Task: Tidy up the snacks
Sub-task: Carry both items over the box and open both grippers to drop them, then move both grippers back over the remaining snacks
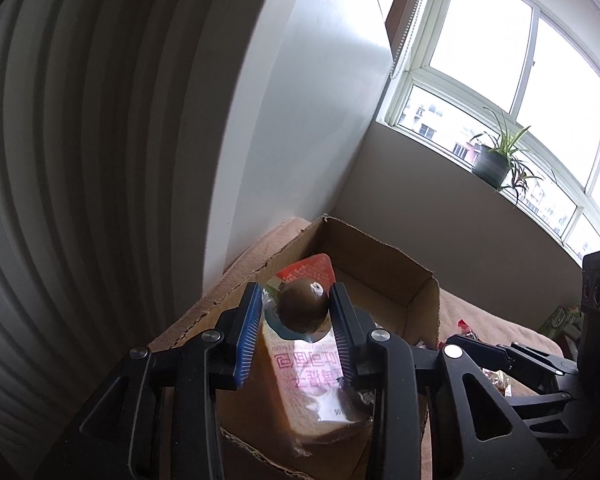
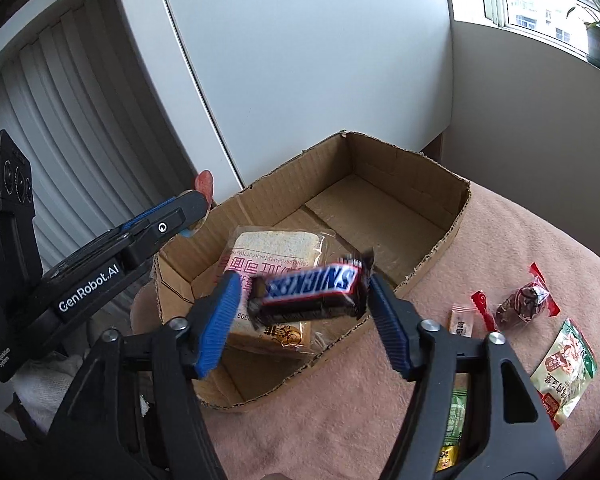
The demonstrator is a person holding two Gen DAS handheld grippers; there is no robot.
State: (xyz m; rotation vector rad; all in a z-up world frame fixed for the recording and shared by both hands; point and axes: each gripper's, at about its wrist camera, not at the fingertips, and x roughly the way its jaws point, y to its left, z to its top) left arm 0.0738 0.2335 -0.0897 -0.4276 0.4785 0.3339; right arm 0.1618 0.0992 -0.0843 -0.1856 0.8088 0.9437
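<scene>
Beside cardboard box (image 2: 452, 216), perhaps 5 snack packets (image 2: 564, 368)

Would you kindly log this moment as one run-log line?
right gripper: open, Snickers bar loose between jaws above bread in cardboard box | left gripper: shut on snack packet

Cardboard box (image 2: 452, 216): open-topped, brown, ragged rim, set on a pink cloth-covered surface (image 2: 480, 248).

Sliced bread packet (image 2: 276, 248): clear wrap with pink lettering, laid flat in the near end of the box.

Snickers bar (image 2: 312, 292): brown wrapper, blue-and-white logo seen upside down, blurred, seen between the spread jaws above the bread, touched by neither pad.

Round brown snack in an orange-topped packet (image 1: 303, 307): seen between the left jaws over the box.

Loose wrapped snacks lie beside the box: a dark one in red-edged wrap (image 2: 524, 300), a green-and-white pouch (image 2: 564, 368), a small white sachet (image 2: 461, 322).
</scene>
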